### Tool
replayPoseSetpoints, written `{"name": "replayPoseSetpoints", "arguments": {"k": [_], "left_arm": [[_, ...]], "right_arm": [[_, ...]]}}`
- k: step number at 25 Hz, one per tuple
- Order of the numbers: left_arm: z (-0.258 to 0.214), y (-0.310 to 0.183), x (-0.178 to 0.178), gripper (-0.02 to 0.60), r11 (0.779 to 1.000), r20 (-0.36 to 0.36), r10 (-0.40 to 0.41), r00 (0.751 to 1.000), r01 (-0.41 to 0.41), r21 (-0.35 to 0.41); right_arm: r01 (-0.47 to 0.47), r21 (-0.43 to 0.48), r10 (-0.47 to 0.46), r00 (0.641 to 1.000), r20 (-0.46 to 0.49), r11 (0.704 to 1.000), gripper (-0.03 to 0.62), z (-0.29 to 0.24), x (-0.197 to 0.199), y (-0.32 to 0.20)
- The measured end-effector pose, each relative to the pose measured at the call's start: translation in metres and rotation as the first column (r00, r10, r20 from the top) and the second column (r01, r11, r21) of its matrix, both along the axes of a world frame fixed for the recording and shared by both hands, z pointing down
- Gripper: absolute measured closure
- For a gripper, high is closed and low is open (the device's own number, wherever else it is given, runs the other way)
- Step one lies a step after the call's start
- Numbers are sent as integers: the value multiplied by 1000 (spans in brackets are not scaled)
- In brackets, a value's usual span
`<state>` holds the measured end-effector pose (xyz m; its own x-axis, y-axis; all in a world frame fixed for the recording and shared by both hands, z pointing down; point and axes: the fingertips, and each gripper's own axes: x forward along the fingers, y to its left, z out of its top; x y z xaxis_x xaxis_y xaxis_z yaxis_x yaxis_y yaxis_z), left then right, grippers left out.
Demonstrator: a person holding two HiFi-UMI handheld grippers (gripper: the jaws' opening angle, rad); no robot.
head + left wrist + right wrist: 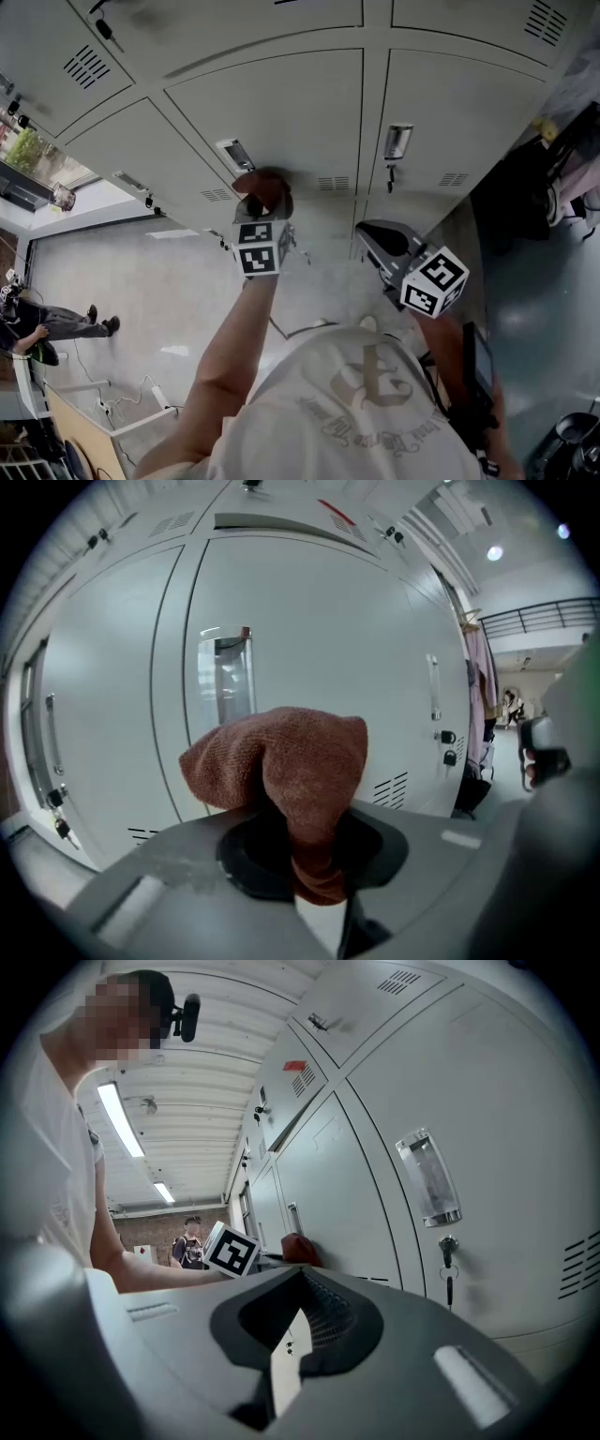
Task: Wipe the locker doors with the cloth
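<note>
A brown cloth (281,766) is bunched between the jaws of my left gripper (314,832), which is shut on it. In the head view the cloth (266,187) rests against a grey locker door (281,112) just below that door's recessed handle (234,155); the left gripper (264,208) is right behind it. My right gripper (368,234) hangs a little off the neighbouring locker door (469,112), shut with nothing in it. From the right gripper view its jaws (298,1283) point along the lockers, and the cloth (300,1249) shows far off.
Lockers fill the wall, each with a chrome handle (429,1177) and some with a key in the lock (448,1265). Clothes hang on a rack (572,178) at the right. A seated person (52,323) and cables lie on the floor at the left.
</note>
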<state>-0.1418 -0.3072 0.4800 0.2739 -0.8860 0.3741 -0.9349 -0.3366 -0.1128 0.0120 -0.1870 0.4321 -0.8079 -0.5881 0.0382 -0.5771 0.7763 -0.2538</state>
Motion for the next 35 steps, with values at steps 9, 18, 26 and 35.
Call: {"name": "replayPoseSetpoints", "arguments": {"k": [9,18,26,35], "left_arm": [[-5,-13,8,500,1000,2,-12,1000,12,-5],[-2,-12,57,500,995,-3,98,995,-98,5],[-3,-8,117,499,958,-22,288,957,-287,27],[-5,-4,155,499,923,-6,383,924,-383,27]], "right_arm": [[-23,-9,23,1000,16,1000,586,0,15,-1],[-47,-11,47,999,-5,999,586,2,29,-1],[-67,-15,67,998,-8,998,586,4,40,0],[-84,-18,84,996,-2,996,586,6,52,1]]}}
